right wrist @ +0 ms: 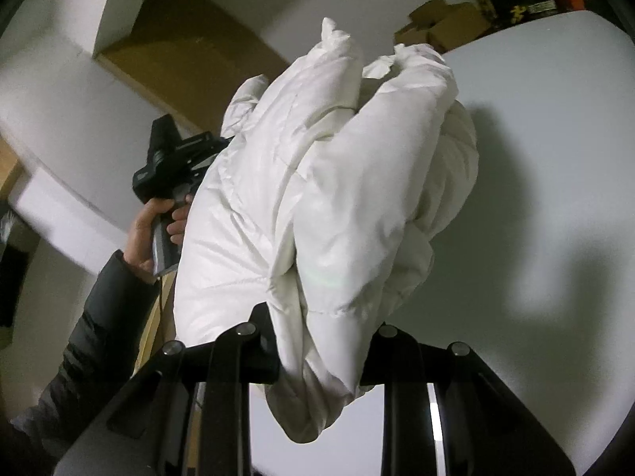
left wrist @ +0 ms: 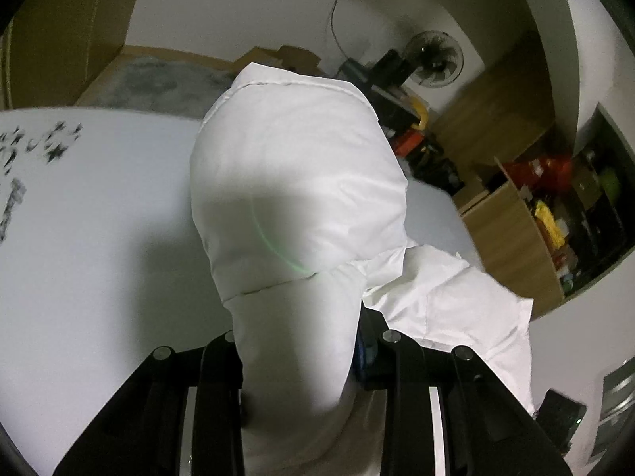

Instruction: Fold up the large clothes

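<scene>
Both claws, the left claw (left wrist: 295,361) and the right claw (right wrist: 317,341), are clamped on the puffy white coat (right wrist: 325,198), which hangs bunched up in the air over the white worktop (left wrist: 87,206), so we should spread it flat before folding.

The jacket (left wrist: 297,182) is white, puffy and quilted, with stitched seams across its smooth, slightly shiny shell. It is bunched and hangs in the air above the white table (left wrist: 99,218), not spread flat. In the left wrist view a padded panel bulges up and away, narrowing toward the bottom of the frame, while another part trails off to the right, lower down. In the right wrist view the jacket (right wrist: 325,198) is gathered into thick rolls and folds, crumpled ends sticking up at the top and a rounded lobe drooping below.
</scene>
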Action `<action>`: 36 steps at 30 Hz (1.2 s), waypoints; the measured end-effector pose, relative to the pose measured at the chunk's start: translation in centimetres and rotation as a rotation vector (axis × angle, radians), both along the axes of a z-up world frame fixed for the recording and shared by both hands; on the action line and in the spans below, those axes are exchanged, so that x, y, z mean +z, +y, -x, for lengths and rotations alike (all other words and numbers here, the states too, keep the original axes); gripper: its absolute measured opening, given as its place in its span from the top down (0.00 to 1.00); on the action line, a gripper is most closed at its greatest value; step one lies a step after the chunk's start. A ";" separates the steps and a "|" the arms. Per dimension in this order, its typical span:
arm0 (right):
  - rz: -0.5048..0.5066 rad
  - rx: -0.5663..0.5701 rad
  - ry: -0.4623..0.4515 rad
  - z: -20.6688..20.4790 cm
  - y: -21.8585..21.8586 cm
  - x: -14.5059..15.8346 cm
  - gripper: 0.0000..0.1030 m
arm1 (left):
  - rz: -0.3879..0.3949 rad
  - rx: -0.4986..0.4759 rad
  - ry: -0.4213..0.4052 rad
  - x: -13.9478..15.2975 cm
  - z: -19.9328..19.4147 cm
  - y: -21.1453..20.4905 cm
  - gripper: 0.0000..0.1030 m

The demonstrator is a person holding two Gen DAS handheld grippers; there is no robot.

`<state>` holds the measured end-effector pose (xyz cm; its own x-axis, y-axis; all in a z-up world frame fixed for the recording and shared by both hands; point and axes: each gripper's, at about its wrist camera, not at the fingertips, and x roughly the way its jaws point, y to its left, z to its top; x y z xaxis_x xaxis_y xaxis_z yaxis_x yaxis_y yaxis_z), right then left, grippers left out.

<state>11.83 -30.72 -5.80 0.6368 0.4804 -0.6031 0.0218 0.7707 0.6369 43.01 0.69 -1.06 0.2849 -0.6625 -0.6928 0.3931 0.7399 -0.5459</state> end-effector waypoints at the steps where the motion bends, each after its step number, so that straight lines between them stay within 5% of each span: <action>1: 0.008 0.017 0.008 0.4 1.1 -0.4 0.75 | -0.001 0.003 0.013 -0.7 0.6 1.2 0.70; 8: 0.009 0.049 0.163 1.4 5.2 -6.1 0.71 | -0.056 0.030 0.102 -9.1 2.1 3.3 0.70; 14: 0.046 -0.041 0.212 1.8 5.8 -7.9 0.21 | -0.065 0.079 0.095 -10.1 2.6 4.4 0.49; 16: 0.108 -0.073 0.180 2.6 5.6 -6.5 0.20 | -0.121 0.099 0.065 -9.0 3.6 4.9 0.04; 17: 0.158 -0.092 0.156 2.9 5.5 -5.5 0.18 | -0.121 0.107 0.035 -8.3 4.3 5.2 0.01; 21: 0.312 -0.132 0.077 3.7 5.3 -2.7 0.01 | -0.156 0.192 -0.179 -2.6 10.0 6.9 0.00; 25: 0.520 -0.130 -0.031 4.4 7.4 0.4 0.00 | -0.186 0.276 -0.373 3.0 17.7 8.4 0.00; 29: 0.712 -0.161 -0.093 5.9 9.2 2.5 0.00 | -0.288 0.379 -0.481 6.3 26.1 8.6 0.00; 33: 0.695 -0.166 -0.151 8.6 10.3 4.1 0.00 | -0.433 0.519 -0.550 7.2 34.2 8.3 0.00; 36: 0.680 -0.168 -0.195 10.9 11.8 5.4 0.00 | -0.437 0.568 -0.534 7.1 39.6 8.3 0.00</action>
<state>0.95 -18.93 -0.38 0.7955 -0.0739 -0.6014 0.1092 0.9938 0.0223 3.44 9.00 6.00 0.8464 -0.0308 -0.5317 0.0249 0.9995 -0.0183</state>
